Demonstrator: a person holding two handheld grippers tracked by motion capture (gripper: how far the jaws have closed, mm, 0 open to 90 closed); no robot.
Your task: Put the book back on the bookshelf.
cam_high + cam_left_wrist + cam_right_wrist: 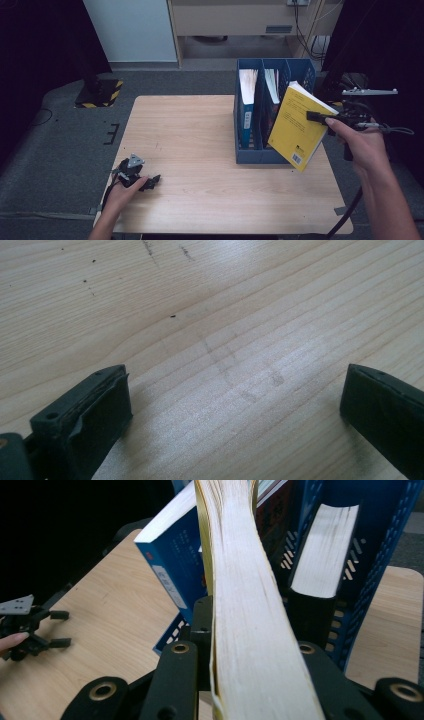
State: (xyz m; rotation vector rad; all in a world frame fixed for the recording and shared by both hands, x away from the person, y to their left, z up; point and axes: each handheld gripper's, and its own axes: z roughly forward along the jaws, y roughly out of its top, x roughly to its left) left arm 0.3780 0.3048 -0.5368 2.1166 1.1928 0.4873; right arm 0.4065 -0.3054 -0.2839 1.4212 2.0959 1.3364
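We hold a yellow book tilted beside the blue file rack.

Our right tool pinches the yellow book at its page edge, and the right arm reaches in from the lower right with the hand raised off the worktop. The book hangs slanted, its lower corner near the front right of the rack, which holds other books upright. Our left tool rests low at the worktop's near left corner, its jaws spread wide over bare wood, the left hand curled around it.
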